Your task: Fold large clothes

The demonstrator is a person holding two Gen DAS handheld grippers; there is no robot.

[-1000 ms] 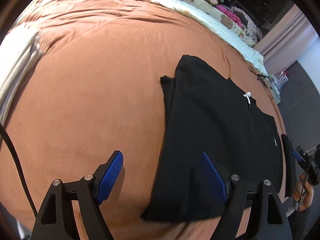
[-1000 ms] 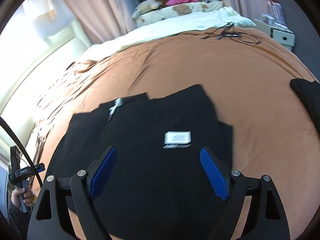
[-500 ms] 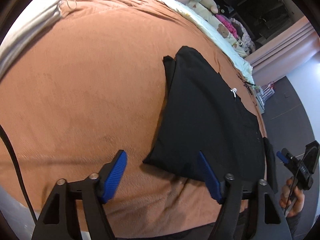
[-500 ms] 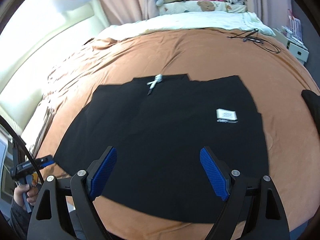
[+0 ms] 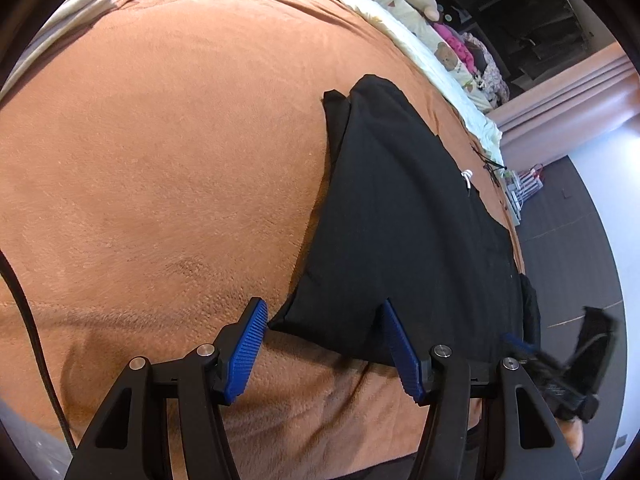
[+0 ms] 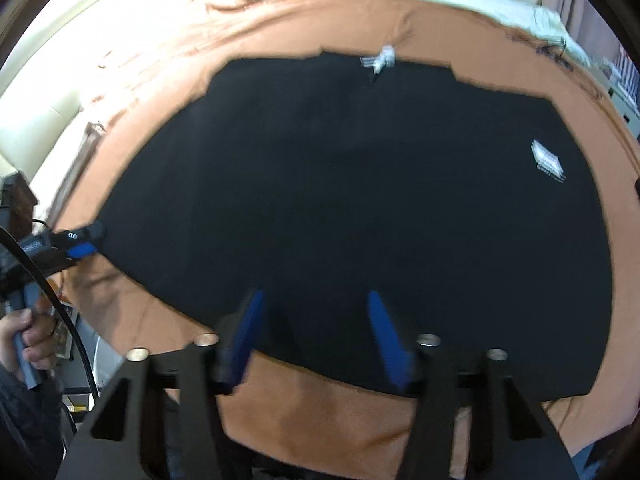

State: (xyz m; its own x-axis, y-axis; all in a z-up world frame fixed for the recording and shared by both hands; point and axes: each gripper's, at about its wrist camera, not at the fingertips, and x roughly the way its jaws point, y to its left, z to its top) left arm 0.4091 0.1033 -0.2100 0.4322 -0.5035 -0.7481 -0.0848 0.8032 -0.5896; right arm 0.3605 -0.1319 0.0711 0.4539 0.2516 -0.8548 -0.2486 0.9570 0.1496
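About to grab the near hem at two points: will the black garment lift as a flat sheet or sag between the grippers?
Probably sags: the black garment lies limp and flat on the brown blanket, layers overlapped at its far corner. The plush blanket may drag on it. The left gripper and right gripper are closing over the near hem, not yet pinching.
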